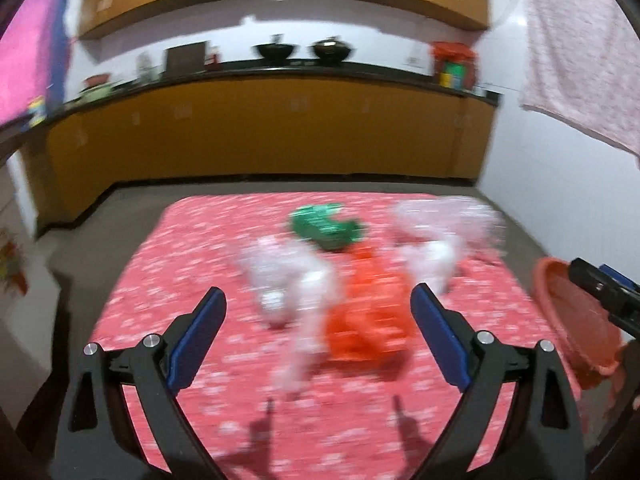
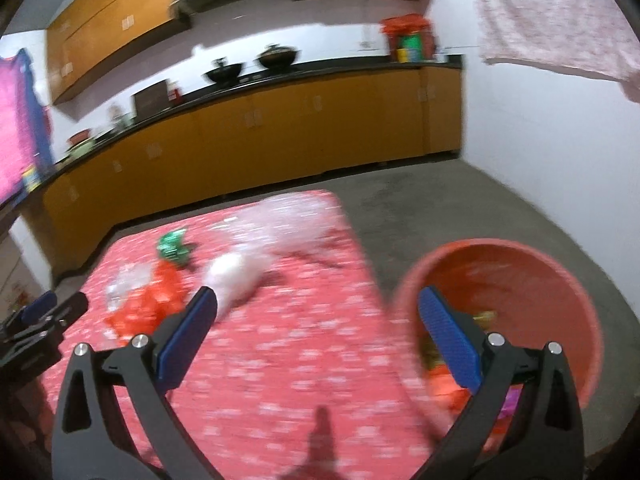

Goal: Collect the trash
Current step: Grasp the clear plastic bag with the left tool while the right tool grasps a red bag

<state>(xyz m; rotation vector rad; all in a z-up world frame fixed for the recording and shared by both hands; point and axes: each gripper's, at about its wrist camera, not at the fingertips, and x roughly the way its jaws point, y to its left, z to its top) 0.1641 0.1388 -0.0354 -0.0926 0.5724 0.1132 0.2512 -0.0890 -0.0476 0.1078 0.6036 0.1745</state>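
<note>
Trash lies on a red patterned table (image 1: pixel 180 272): an orange wrapper (image 1: pixel 368 320), a clear plastic bag (image 1: pixel 288 280), a green wrapper (image 1: pixel 326 228) and more clear plastic (image 1: pixel 440 232) at the far right. My left gripper (image 1: pixel 318 308) is open and empty, just above the orange wrapper and the clear bag. My right gripper (image 2: pixel 318 308) is open and empty over the table's right edge, beside a red bin (image 2: pixel 520 280) that holds several wrappers. The same trash shows in the right wrist view: the orange wrapper (image 2: pixel 148 304), the green wrapper (image 2: pixel 172 244), white plastic (image 2: pixel 236 276).
The red bin (image 1: pixel 572 320) stands on the grey floor right of the table. The right gripper (image 1: pixel 604 292) shows at the edge of the left view, the left gripper (image 2: pixel 44 316) at the edge of the right view. Yellow kitchen cabinets (image 1: pixel 260 128) run behind. Frames are motion-blurred.
</note>
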